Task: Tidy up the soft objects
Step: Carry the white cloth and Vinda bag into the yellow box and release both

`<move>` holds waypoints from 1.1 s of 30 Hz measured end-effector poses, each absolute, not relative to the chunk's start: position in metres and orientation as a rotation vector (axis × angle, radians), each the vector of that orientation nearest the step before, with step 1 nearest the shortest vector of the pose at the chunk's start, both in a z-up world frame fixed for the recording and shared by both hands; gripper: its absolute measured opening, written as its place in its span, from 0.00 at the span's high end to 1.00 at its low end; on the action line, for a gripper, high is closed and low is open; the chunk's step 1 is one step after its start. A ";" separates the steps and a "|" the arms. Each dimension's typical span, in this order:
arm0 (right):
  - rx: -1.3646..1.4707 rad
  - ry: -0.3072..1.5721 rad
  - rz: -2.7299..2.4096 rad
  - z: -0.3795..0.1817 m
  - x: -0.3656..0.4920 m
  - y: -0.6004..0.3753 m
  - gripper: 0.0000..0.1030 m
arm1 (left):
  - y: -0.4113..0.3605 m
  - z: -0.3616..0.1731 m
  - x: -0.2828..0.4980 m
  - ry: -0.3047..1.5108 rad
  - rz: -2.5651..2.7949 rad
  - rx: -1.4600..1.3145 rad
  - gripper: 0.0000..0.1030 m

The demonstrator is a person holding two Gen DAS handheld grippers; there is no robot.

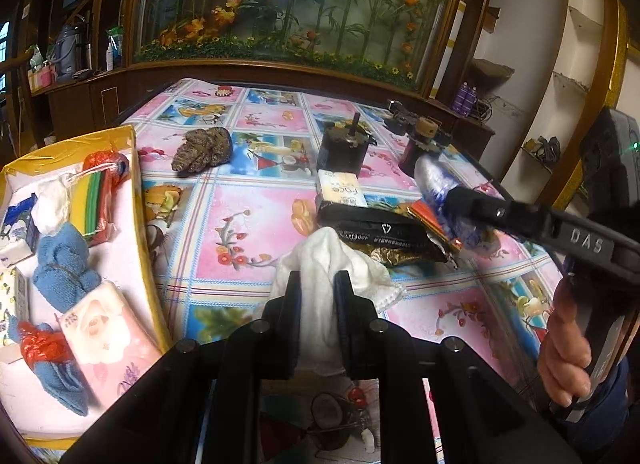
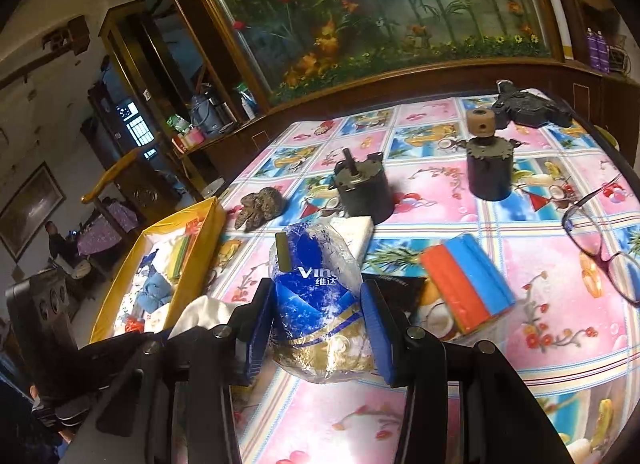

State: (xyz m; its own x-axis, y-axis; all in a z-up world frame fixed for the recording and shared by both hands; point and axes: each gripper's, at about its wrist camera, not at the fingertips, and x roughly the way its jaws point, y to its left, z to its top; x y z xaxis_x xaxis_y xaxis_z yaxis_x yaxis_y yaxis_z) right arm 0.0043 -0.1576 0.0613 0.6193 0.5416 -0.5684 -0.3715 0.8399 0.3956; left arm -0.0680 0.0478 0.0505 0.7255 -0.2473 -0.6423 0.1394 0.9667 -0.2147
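Flowered tablecloth (image 1: pixel 240 224): yellow box (image 1: pixel 138 200) lies left of both loads, nearer the left gripper (image 1: pixel 316 288), clenched on a white cloth (image 1: pixel 320 260); right gripper (image 2: pixel 318 320) grasps a blue tissue pack (image 2: pixel 316 296), upright, farther right.

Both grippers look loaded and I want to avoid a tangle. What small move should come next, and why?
Probably carry the left gripper leftward over the yellow box first. Its fingers are shut on the white cloth, and the box lies on that side. The right gripper, holding the tissue pack, can follow.
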 end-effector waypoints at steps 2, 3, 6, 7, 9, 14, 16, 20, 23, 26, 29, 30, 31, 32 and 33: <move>0.255 0.741 0.545 0.061 0.005 -0.149 0.54 | 0.054 0.057 -0.070 0.716 -0.202 -0.161 0.85; 0.256 0.745 0.556 0.061 0.006 -0.144 0.54 | 0.058 0.060 -0.072 0.708 -0.196 -0.167 0.85; 0.255 0.758 0.591 0.061 0.006 -0.126 0.54 | 0.075 0.073 -0.077 0.677 -0.167 -0.186 0.85; 0.251 0.760 0.603 0.062 0.006 -0.119 0.54 | 0.082 0.076 -0.079 0.667 -0.156 -0.193 0.85; 0.239 0.762 0.629 0.064 0.006 -0.104 0.54 | 0.096 0.083 -0.083 0.649 -0.134 -0.212 0.85; 0.184 0.772 0.703 0.074 0.005 -0.053 0.54 | 0.145 0.097 -0.094 0.606 -0.024 -0.248 0.85; 0.160 0.779 0.730 0.077 0.004 -0.030 0.54 | 0.172 0.098 -0.099 0.604 0.033 -0.277 0.85; 0.107 0.801 0.783 0.082 0.002 0.025 0.54 | 0.220 0.089 -0.109 0.636 0.137 -0.333 0.85; 0.064 0.813 0.824 0.084 -0.001 0.064 0.53 | 0.249 0.078 -0.121 0.667 0.197 -0.365 0.85; 0.027 0.825 0.844 0.081 -0.001 0.103 0.53 | 0.266 0.067 -0.132 0.693 0.244 -0.376 0.85; -0.010 0.847 0.844 0.075 0.004 0.136 0.53 | 0.276 0.060 -0.138 0.708 0.249 -0.394 0.85; -0.021 0.854 0.844 0.072 0.005 0.144 0.53 | 0.276 0.058 -0.140 0.710 0.246 -0.396 0.85; -0.031 0.861 0.840 0.070 0.008 0.153 0.53 | 0.275 0.057 -0.141 0.711 0.242 -0.396 0.85; -0.039 0.871 0.833 0.067 0.010 0.161 0.53 | 0.275 0.056 -0.142 0.713 0.235 -0.394 0.85; -0.045 0.882 0.823 0.063 0.013 0.169 0.53 | 0.273 0.054 -0.143 0.717 0.228 -0.393 0.85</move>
